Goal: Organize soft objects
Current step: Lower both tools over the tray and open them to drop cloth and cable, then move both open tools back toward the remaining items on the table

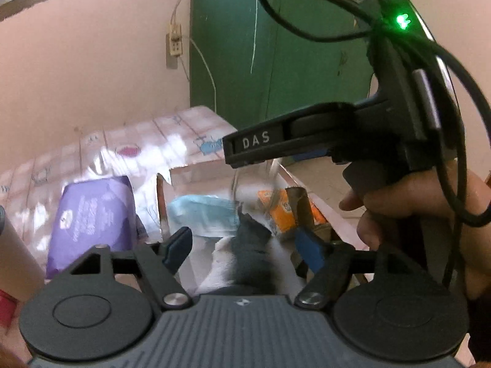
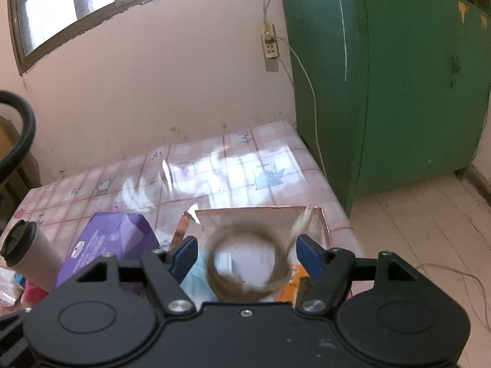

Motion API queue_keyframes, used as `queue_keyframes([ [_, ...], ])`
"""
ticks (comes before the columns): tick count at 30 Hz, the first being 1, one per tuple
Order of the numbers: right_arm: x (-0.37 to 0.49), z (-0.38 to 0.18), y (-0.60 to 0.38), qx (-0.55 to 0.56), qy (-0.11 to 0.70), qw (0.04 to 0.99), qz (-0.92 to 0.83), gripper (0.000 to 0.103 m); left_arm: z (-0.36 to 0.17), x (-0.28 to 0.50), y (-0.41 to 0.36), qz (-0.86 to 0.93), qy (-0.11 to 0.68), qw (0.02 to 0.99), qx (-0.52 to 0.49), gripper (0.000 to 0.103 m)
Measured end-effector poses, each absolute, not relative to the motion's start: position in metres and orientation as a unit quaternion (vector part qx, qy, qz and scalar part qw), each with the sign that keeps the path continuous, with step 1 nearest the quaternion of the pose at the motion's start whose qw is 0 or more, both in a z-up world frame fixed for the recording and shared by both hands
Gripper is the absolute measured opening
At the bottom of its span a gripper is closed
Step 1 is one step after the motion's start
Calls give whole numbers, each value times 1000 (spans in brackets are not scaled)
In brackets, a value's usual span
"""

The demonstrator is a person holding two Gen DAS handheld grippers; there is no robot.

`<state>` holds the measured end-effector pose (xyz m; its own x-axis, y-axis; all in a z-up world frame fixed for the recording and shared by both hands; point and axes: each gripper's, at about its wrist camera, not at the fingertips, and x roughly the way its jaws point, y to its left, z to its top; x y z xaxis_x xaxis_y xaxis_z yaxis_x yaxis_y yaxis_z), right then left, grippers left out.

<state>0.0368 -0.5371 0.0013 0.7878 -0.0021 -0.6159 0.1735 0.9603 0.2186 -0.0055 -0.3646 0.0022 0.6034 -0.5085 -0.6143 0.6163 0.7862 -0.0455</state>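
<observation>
Hovering: rope ring (image 2: 248,260) between gripper (image 2: 247,259) fingers.

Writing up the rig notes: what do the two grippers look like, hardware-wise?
Both match: black linkage arms with silver pivot screws, two round black discs on a ribbed grey-black body, and blue finger pads. In the left wrist view, the right gripper shows a black finger marked "DAS", a green status LED and looping black cable. A bare hand grips it; no sleeve shows.
</observation>
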Motion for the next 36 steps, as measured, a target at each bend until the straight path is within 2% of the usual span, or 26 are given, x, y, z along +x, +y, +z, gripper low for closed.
queue_keyframes([
  [9, -4, 23, -527, 132, 311, 939, -67, 86, 18, -3, -339, -244, 350, 902, 67, 85],
  [22, -56, 44, -483, 94, 314, 942, -72, 86, 39, -13, -296, -173, 360, 914, 73, 86],
  [36, -66, 47, -428, 90, 322, 942, -27, 86, 47, -22, -244, -135, 361, 921, 57, 86],
])
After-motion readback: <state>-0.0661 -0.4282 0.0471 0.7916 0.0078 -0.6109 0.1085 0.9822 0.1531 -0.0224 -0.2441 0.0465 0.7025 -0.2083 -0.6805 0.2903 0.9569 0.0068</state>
